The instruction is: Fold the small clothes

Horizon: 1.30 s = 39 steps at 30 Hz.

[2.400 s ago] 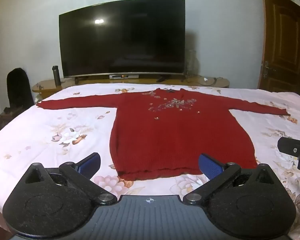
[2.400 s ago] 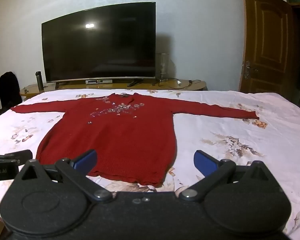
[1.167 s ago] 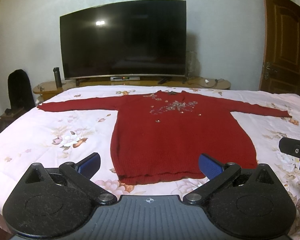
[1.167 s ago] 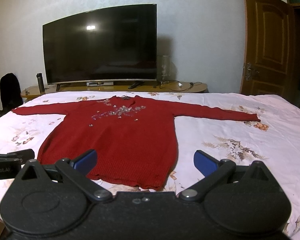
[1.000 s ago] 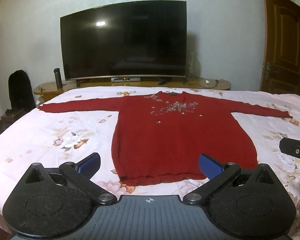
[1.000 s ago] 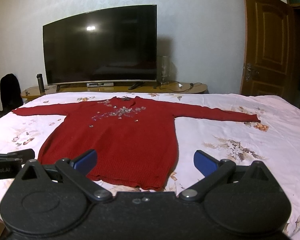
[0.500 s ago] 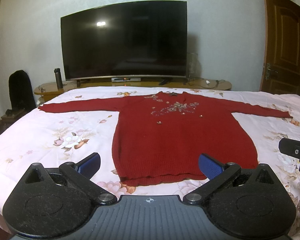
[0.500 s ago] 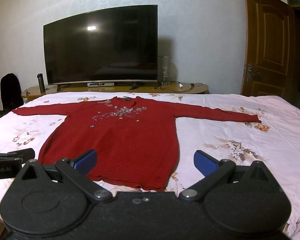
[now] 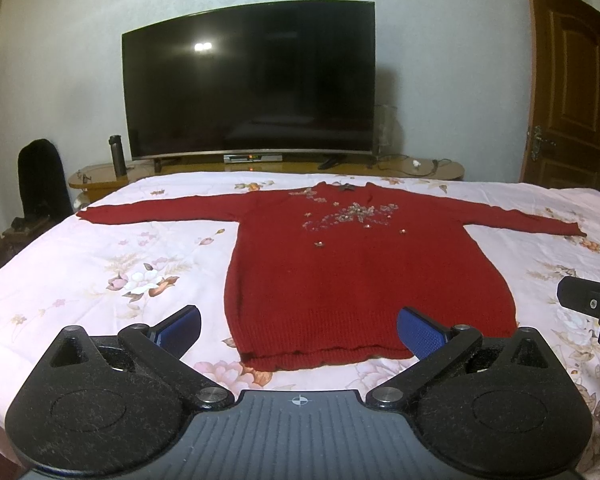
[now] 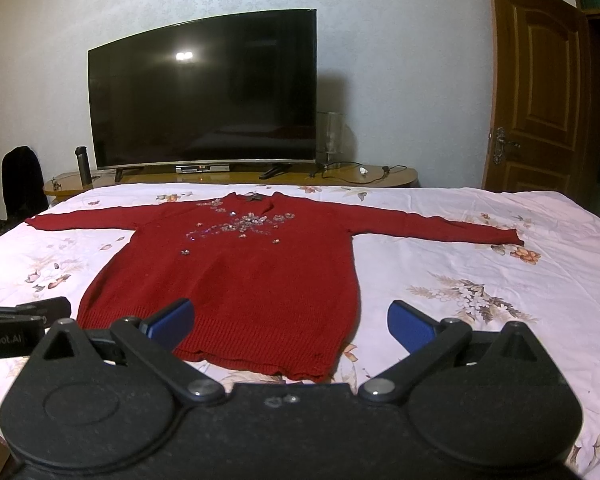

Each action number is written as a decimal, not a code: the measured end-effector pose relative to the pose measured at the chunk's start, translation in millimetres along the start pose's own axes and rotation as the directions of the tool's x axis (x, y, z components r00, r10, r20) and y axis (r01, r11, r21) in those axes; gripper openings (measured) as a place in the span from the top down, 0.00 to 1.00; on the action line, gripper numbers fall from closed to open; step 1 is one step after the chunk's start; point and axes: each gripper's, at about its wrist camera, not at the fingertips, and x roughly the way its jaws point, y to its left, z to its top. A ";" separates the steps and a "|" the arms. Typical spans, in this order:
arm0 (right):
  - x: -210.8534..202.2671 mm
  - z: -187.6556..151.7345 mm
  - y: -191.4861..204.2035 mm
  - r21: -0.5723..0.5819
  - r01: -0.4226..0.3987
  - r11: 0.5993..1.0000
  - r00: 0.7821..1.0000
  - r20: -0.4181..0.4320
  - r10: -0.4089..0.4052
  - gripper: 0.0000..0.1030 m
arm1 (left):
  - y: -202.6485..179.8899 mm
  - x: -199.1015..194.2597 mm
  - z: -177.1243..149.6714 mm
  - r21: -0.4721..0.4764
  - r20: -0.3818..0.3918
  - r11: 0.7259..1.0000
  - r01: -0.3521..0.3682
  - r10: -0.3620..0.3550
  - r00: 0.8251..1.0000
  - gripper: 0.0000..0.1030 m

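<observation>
A red knitted sweater [image 9: 352, 272] [image 10: 236, 276] with sequin flowers on the chest lies flat on the bed, front up, both sleeves stretched out sideways, hem towards me. My left gripper [image 9: 299, 326] hovers open just short of the hem, its blue pads wide apart with nothing between them. My right gripper [image 10: 290, 320] is open too, held above the hem's right corner. Part of the right gripper [image 9: 588, 304] shows at the right edge of the left wrist view, and the left gripper [image 10: 16, 320] at the left edge of the right wrist view.
The bed has a pale pink floral sheet [image 9: 100, 264] [image 10: 480, 280]. Behind it a large dark TV [image 9: 248, 80] stands on a low wooden cabinet [image 10: 380, 176] with a dark bottle [image 9: 118, 156]. A wooden door [image 10: 540, 88] is at the right, a dark chair [image 9: 40, 184] at the left.
Both grippers have tilted or sunk slightly, so the sweater and TV sit a little lower in view. The sweater has not moved and both grippers stay open.
</observation>
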 end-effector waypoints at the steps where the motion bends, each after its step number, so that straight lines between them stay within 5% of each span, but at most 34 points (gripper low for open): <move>1: 0.0 -0.1 0.2 0.000 0.001 1.000 1.000 0.001 -0.001 0.01 | -0.2 -0.2 -0.6 0.001 0.000 1.000 0.000 0.000 1.000 0.00; 39: -2.2 -0.8 2.0 -0.003 -0.007 1.000 1.000 0.001 0.007 0.00 | 1.3 1.0 -1.5 -0.009 -0.005 1.000 -0.008 0.008 1.000 0.00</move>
